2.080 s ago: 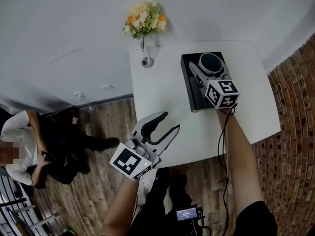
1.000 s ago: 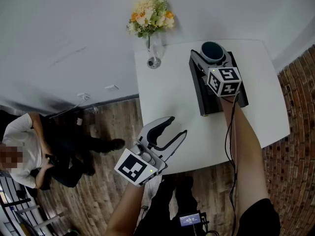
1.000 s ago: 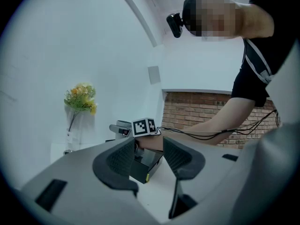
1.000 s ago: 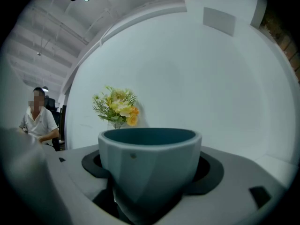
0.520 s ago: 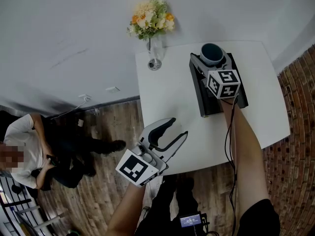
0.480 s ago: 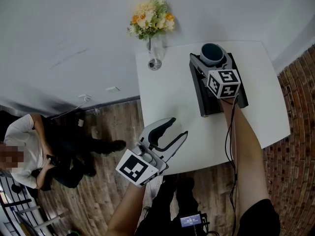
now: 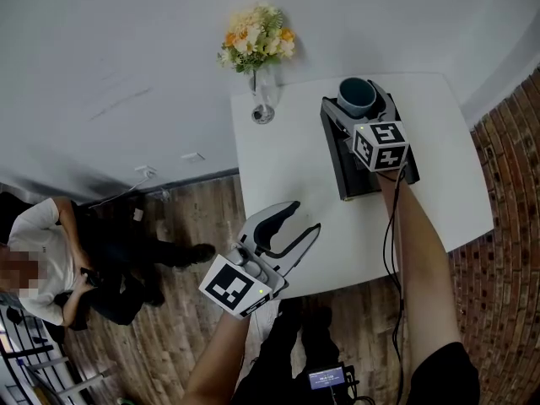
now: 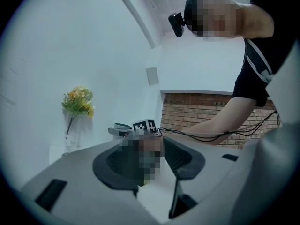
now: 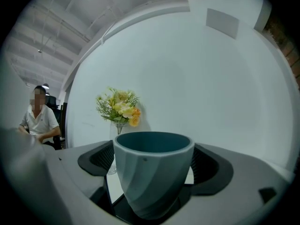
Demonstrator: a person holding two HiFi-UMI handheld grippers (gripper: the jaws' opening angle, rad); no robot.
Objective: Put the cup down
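A: Cup status?
B: Cup (image 9: 152,182) empty, upright on black tray (image 7: 346,175), on the worktop (image 7: 287,150). My right tool (image 7: 361,101) is opening around it. Left tool (image 7: 302,218) spread, nothing in it.

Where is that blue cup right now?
In the head view the cup stands on the black slab near the far edge of the white table, between the opening jaws of the right tool, right of the flower vase.

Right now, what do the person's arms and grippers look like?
The left gripper and right gripper are grey, with curved jaws, dark ribbed pads and a white cube of black square markers. A black cable runs along the right arm; the sleeve is black. The right jaws are opening, cup between them.
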